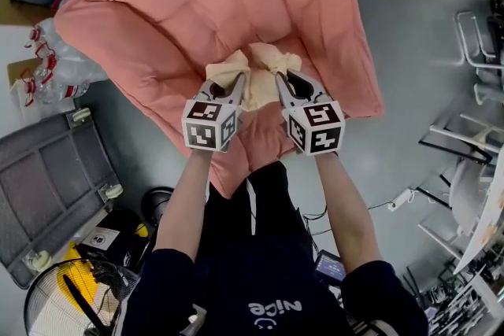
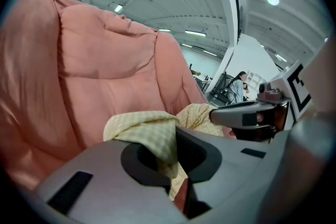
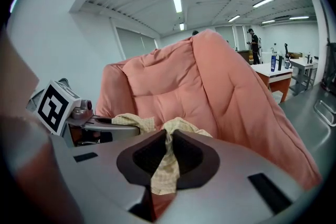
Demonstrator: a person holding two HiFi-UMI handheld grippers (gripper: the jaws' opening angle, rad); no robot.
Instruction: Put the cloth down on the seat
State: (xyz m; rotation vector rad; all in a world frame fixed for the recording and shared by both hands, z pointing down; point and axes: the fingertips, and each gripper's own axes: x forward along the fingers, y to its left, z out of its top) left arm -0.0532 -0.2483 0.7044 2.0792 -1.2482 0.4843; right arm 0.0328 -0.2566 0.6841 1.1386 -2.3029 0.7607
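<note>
Although the head view cuts off its top edge, a big pink padded seat (image 1: 236, 4) fills most of that picture, its quilted back spreading wide and its front edge dropping out of sight behind the person's forearms. Grey floor (image 1: 409, 35) lies around it, with white metal frames at the right border only partly in view. At the left, a grey ribbed panel (image 1: 47, 177) lies flat, a heap of clear plastic bottles (image 1: 55, 67) sits just beyond it, and a round fan grille (image 1: 63, 303) is cropped by the bottom corner. A pale yellow checked cloth (image 1: 256, 79) is bunched up over the lower middle of the seat, between the two tools; whether it touches the cushion under it cannot be told, since its underside is hidden. The left tool (image 1: 235, 81) is nearly closed, pinching one gathered edge of the cloth, and a fold spills over its jaws toward the seat back. The right tool (image 1: 282, 79) is likewise narrow and clamped on the cloth's other edge, a strip of fabric hanging down through its pads. The two tools sit just beside each other, each showing a marker cube. Far off in the right gripper view, a white tabletop (image 3: 270, 68) carries small bottles too tiny to make out.
</note>
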